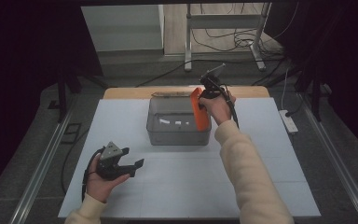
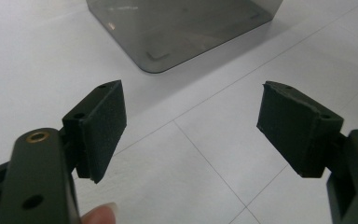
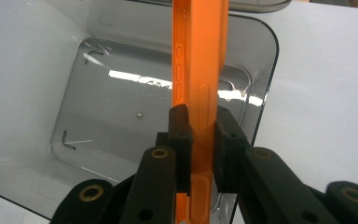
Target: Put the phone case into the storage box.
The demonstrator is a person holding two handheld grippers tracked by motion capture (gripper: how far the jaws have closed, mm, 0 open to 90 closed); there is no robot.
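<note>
- High view had the right hand-held gripper clamped on an orange case, held on edge over the right side of a grey bin. Looked like a phone case; side-button cutouts were visible.
- Right gripper view confirmed it: both pads pinched the case across its thin side wall, jaws nearly together. Narrow pinch was likely chosen because the flat face would be too wide to span.
- Case stood upright with its length running down into the bin. My read: that orientation let it slip in past the wall without catching the rim.
- Bin floor was bare under the case apart from reflections and a small speck, so nothing was there to block the drop.
- Could not tell whether the lower end of the case already touched the bin floor or wall.
- Left hand-held gripper rested low on the desk, near the front left, well apart from the bin. Jaws stood wide open, nothing between them.
- Left gripper view showed the open pads aimed across the white desk toward the bin corner. Probably parked clear so the right arm had room, and ready to steady the bin if needed.
- Flat piece lay just behind the bin, probably its lid, set aside to leave the top open.
</note>
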